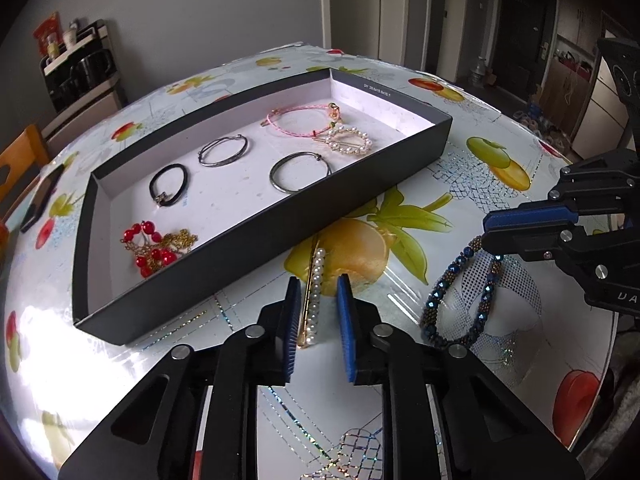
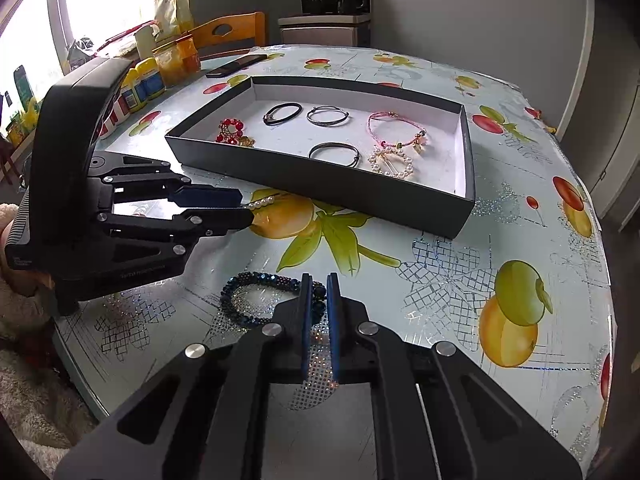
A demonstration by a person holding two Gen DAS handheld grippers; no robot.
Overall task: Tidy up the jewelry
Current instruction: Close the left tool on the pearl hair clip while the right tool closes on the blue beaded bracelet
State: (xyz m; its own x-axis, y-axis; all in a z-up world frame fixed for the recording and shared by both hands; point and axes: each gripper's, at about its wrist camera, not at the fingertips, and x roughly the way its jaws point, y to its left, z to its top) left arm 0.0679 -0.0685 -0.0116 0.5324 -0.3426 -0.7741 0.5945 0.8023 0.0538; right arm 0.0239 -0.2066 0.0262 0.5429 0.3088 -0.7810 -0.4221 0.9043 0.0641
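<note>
Nearest, the left gripper straddles the pearl clip on the table, jaws apart and not yet pinching it. Beside it, the right gripper has its jaws nearly closed around the blue bracelet; whether they actually pinch it I cannot tell. Both pieces lie outside the box, so the pick-up step seems in hand; next each needs a firm squeeze, a lift and a carry over the near wall. Farther off, six pieces sit inside. Only the right view shows jars by the window.
</note>
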